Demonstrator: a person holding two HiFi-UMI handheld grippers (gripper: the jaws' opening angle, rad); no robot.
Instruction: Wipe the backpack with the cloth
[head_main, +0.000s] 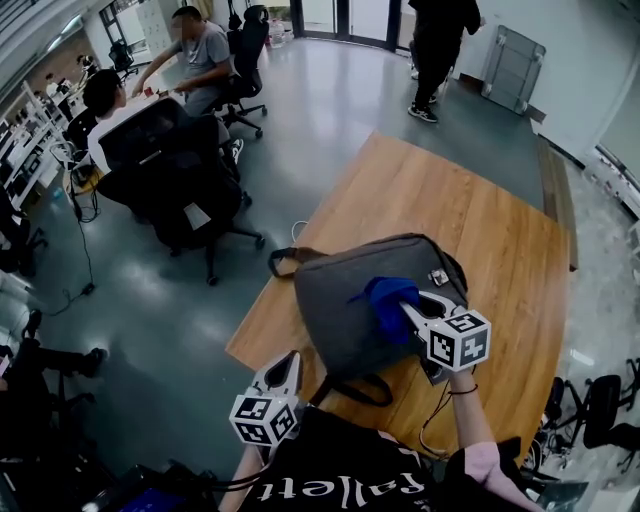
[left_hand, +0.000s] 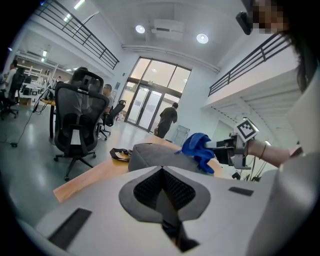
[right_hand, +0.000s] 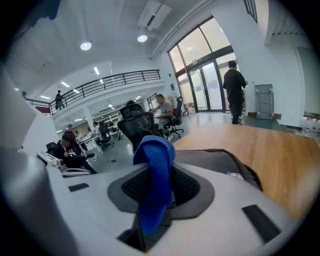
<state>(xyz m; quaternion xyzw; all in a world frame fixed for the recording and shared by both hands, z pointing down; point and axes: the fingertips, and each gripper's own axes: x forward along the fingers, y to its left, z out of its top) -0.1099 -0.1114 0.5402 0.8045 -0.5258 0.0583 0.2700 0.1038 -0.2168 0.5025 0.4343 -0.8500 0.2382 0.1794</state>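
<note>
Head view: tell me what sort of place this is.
Probably an open-plan office: black office chairs with seated people, glass entrance doors, and a railed mezzanine overhead.

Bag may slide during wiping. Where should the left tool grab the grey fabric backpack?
Probably the black strap loop at the near edge of the grey fabric backpack, coming from the person's side: it juts onto the wooden table, looks thin enough for the jaws, and lies nearest the left tool.
</note>
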